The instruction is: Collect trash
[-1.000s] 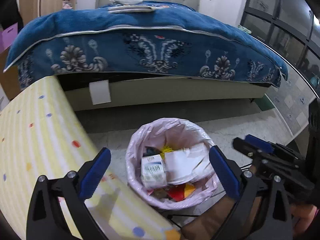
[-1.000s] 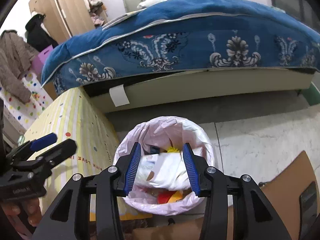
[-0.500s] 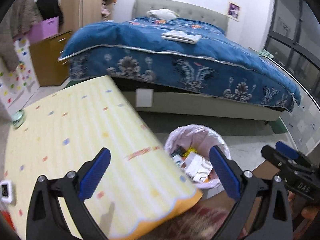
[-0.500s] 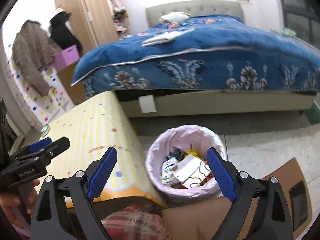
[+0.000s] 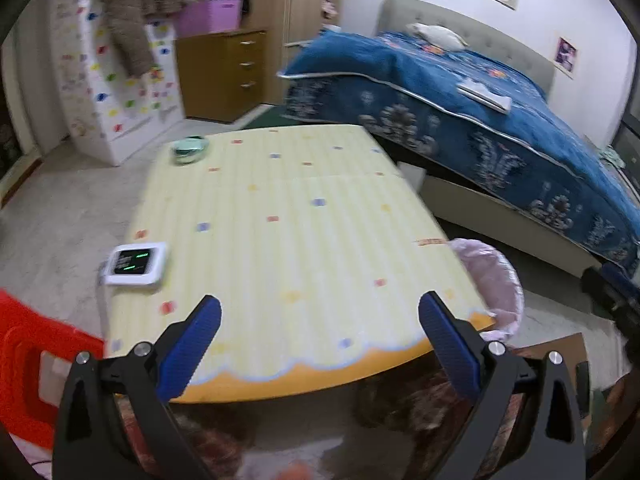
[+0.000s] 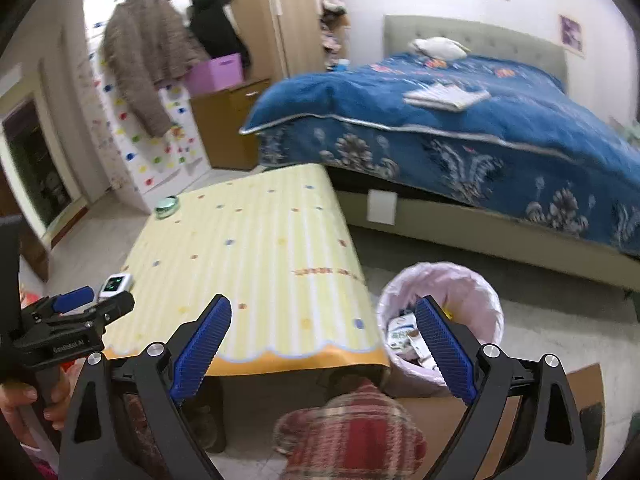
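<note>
left hand-held gripper and right hand-held gripper, both spread wide with nothing between the blue pads; each hangs over the near scalloped edge of the desk. the left hand-held gripper also shows at the left border of the right wrist view, gripped by a hand.

on the desk's near left corner lies a small white device with a lit screen; being the closest thing to the left pads, it risks being mistaken for rubbish and grabbed. a red plastic stool stands just beside that corner and could be knocked by a low sweep of the arm.

the trash bin with its pink liner stands on the floor at the desk's right corner, cartons and paper heaped inside. the liner rim is loose, so a pad that snags it may tip the bin or spill the load. a brown cardboard sheet lies touching the bin's base.

farther off, a green bowl-like dish sits on the desk's far left corner. no loose rubbish is visible on the desk; a search across the bed, where folded white items rest, may collect things that are not waste. both views are blurred, so small scraps may be missed.
</note>
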Demonstrator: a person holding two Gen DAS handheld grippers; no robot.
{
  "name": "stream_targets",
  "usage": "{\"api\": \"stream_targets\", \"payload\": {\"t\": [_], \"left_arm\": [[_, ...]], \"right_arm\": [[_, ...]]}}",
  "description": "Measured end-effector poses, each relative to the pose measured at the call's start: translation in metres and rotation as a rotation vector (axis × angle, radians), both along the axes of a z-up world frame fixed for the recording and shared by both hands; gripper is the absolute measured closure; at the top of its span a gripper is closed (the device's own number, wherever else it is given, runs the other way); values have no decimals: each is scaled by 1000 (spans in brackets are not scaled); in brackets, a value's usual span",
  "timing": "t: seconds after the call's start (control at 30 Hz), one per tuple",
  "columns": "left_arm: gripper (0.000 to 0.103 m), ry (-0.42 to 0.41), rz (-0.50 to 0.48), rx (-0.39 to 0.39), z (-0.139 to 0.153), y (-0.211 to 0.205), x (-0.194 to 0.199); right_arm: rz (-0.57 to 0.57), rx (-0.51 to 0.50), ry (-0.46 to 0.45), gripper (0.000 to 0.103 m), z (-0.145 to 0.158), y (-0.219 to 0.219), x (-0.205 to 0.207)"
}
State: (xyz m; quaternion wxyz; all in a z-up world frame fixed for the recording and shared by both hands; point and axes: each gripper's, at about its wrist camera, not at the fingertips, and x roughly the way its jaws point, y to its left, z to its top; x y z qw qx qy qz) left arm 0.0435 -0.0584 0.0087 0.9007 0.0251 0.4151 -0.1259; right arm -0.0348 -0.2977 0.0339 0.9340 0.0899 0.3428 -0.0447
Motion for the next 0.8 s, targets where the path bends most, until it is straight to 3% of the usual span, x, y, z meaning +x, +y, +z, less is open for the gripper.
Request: {"api": "stream_targets", "payload": {"t": [0.37, 0.8], "left_arm": [[7, -53, 153, 90, 18, 75, -38], [7, -43, 159, 84, 19, 88, -46]], "right_arm": [[157, -71, -20, 10, 25, 64, -11], [176, -75, -9, 10, 19, 75, -8]]}}
